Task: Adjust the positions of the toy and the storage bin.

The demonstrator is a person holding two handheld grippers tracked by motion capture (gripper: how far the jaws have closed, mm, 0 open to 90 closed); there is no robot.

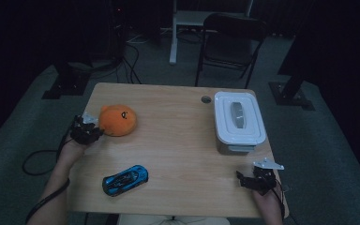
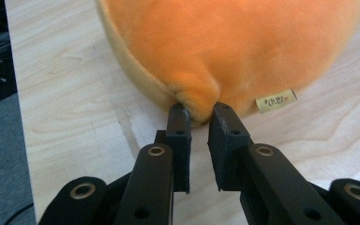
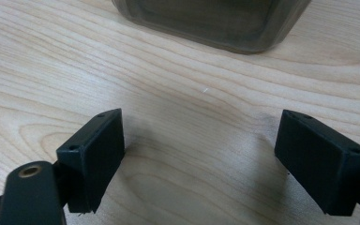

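Note:
An orange plush toy (image 1: 117, 120) lies at the table's left side. My left gripper (image 1: 96, 132) meets it from the left edge. In the left gripper view a small fold of the orange plush toy (image 2: 234, 42) is pinched between the two pads, so my left gripper (image 2: 199, 112) is shut on it. A small tan label (image 2: 275, 101) sticks out at the toy's base. My right gripper (image 1: 241, 178) rests low over the table's front right corner. In the right gripper view, my right gripper (image 3: 201, 136) stands open with only bare wood between its fingers.
A white lidded box (image 1: 239, 117) stands at the right of the wooden table (image 1: 178, 140), and its grey wall (image 3: 211, 18) rises just beyond my right gripper. A blue toy car (image 1: 125, 179) lies near the front edge. A dark chair (image 1: 229, 42) stands behind the table.

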